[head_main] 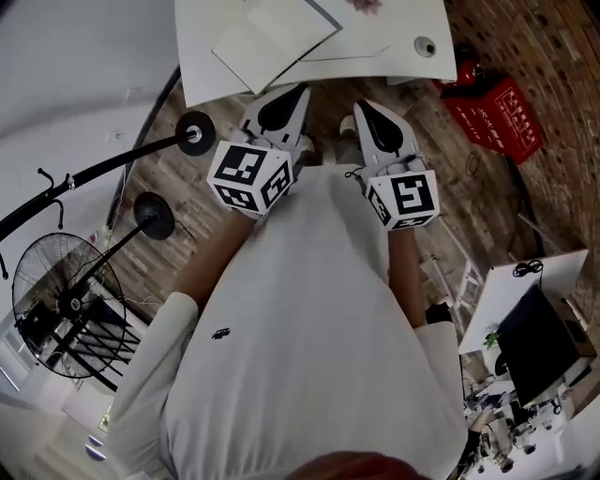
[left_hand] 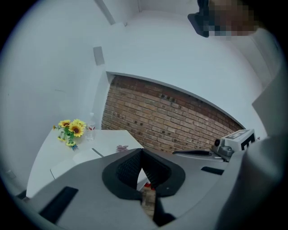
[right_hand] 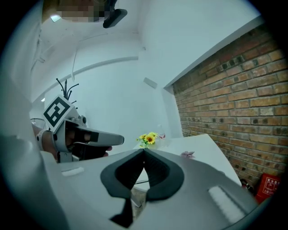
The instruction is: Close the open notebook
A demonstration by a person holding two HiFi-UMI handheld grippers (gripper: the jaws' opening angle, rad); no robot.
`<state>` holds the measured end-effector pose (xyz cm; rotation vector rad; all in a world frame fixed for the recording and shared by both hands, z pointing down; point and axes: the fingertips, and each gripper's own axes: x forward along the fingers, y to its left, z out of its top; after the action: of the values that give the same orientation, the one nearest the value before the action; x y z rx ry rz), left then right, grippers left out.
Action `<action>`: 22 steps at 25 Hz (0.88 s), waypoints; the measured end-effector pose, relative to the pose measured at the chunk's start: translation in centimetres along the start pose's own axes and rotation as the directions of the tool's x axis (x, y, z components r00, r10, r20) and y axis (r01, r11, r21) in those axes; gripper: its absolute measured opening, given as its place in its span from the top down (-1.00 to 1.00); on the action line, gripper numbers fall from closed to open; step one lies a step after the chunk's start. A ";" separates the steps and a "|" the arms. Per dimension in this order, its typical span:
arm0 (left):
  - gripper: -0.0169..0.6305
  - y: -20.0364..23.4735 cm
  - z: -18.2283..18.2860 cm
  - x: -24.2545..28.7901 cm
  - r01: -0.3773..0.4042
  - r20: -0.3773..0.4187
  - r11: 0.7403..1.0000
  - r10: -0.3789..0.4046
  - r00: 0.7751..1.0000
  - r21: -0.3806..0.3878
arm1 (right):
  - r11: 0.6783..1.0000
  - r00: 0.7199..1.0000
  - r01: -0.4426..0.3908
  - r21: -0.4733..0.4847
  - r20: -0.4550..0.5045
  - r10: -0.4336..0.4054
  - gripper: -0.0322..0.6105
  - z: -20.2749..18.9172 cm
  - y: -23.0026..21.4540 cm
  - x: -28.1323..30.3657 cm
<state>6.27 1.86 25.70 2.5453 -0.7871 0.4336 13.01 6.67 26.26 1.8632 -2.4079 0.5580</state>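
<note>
Plainly pale notebook (head_main: pixel 275 34), lying flat, askew on white table (head_main: pixel 398 23)

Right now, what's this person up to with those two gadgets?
A person stands at a white table, holding a grabbing tool in each hand. The left claw and right claw are both shut and empty, pointing toward the table's near edge. A notebook lies on the table with neither claw touching it, and sunflowers stand at the far end. Closing the notebook has not yet begun.
</note>
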 end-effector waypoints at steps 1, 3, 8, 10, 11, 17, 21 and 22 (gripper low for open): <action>0.92 0.0 0.0 0.4 -0.006 -0.003 1.000 0.006 1.000 -0.005 | 1.000 1.000 -0.006 0.005 -0.001 0.006 0.86 0.1 -0.5 0.3; 0.92 0.1 0.0 1.2 -0.019 -0.010 1.000 0.019 1.000 -0.010 | 1.000 1.000 -0.021 0.022 -0.002 0.021 0.86 0.0 -1.3 1.1; 0.92 0.0 -0.5 3.2 -0.053 -0.039 0.998 0.051 0.998 -0.030 | 0.997 0.998 -0.057 0.045 -0.036 0.059 0.86 -0.9 -3.1 2.6; 0.92 0.3 -0.6 3.9 -0.066 -0.046 0.997 0.064 0.997 -0.040 | 0.996 0.996 -0.070 0.049 -0.054 0.073 0.86 -1.2 -4.0 3.1; 0.92 0.5 -0.6 4.3 -0.073 -0.049 0.996 0.070 0.996 -0.045 | 0.996 0.995 -0.075 0.051 -0.063 0.078 0.86 -1.4 -4.5 3.3; 0.92 1.7 -1.8 5.7 -0.123 -0.082 0.990 0.118 0.990 -0.067 | 0.991 0.987 -0.119 0.055 -0.101 0.124 0.86 -2.2 -6.0 5.3; 0.92 2.5 -2.2 6.7 -0.153 -0.090 0.985 0.146 0.985 -0.085 | 0.987 0.980 -0.148 0.064 -0.122 0.155 0.86 -3.0 -6.9 6.9; 0.92 2.7 -2.3 6.8 -0.162 -0.093 0.983 0.153 0.984 -0.091 | 0.985 0.977 -0.156 0.075 -0.132 0.165 0.86 -3.2 -7.0 7.2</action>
<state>9.70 -2.07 31.35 2.3667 -0.9580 0.5371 17.09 -0.50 32.89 1.6008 -2.4900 0.7568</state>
